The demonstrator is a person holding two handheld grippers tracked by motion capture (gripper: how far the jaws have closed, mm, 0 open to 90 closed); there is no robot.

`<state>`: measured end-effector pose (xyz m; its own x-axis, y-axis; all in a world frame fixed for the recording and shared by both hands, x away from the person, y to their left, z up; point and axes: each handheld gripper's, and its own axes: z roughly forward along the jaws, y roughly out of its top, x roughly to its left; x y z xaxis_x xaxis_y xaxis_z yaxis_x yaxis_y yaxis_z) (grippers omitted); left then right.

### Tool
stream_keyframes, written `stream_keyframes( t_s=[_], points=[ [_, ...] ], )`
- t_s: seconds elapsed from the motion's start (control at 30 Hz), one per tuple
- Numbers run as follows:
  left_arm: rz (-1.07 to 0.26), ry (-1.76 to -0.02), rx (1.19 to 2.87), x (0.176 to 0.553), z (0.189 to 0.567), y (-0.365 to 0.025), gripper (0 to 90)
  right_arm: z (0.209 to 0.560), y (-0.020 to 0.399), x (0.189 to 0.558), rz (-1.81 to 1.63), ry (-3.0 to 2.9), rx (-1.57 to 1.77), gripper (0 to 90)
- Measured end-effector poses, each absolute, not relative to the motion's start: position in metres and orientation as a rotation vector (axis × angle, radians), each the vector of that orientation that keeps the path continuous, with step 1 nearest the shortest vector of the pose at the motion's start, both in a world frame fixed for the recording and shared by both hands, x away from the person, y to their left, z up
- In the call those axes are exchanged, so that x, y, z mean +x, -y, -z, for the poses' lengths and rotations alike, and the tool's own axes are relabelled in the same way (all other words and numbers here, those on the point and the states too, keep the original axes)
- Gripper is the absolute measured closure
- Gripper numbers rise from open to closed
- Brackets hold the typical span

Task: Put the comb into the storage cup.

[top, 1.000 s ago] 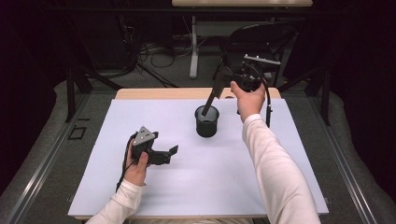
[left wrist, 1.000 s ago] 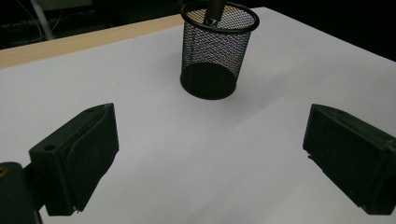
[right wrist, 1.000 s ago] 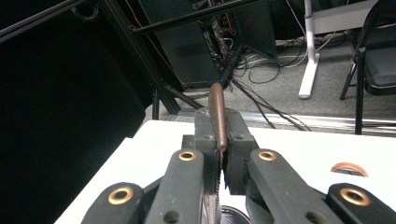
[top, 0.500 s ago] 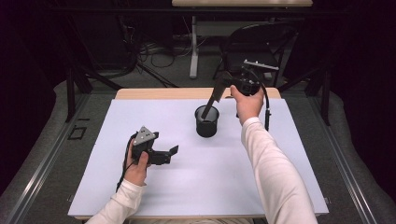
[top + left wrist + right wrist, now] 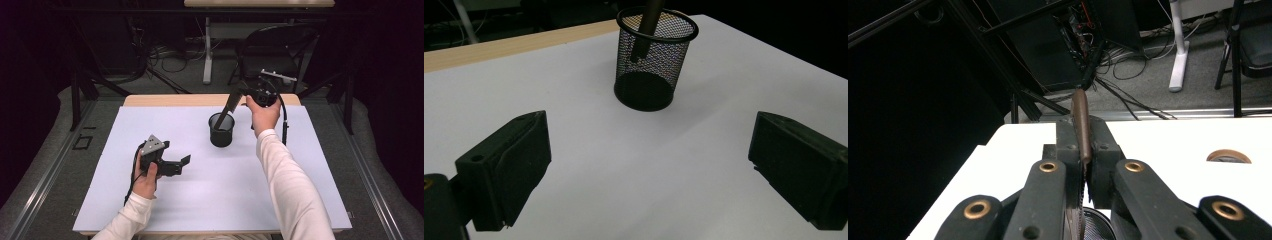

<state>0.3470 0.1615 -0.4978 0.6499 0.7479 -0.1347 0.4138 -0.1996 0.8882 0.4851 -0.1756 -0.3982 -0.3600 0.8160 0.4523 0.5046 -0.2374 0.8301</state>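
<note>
A white table (image 5: pixel 210 200) in a dark room. At its 12 o'clock stands a mesh cup (image 5: pixel 221 131); the right gripper (image 5: pixel 239 96), clamped on a pen (image 5: pixel 225 111), tilts its tip inside the rim, likely to drop it in. The left gripper (image 5: pixel 181 165) rests at 8 o'clock, jaws apart, out of the way.

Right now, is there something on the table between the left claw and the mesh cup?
No. In the left gripper view, only bare white table lies between the open left claw and the mesh cup. The high view agrees.
</note>
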Motion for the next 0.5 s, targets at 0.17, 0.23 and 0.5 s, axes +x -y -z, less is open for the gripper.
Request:
stream_keyframes(
  t_s=[0.17, 0.23, 0.5],
  points=[
    [-0.399, -0.924, 1.835, 0.348, 0.499, -0.161, 3.7, 0.404, 0.173, 0.487, -1.626, -1.747, 1.594, 86.7],
    [-0.397, -0.923, 1.835, 0.347, 0.499, -0.160, 3.7, 0.405, 0.172, 0.487, -1.626, -1.746, 1.594, 86.7],
    [-0.397, -0.922, 1.834, 0.347, 0.499, -0.160, 3.6, 0.412, 0.171, 0.488, -1.625, -1.746, 1.607, 86.7]
  ],
)
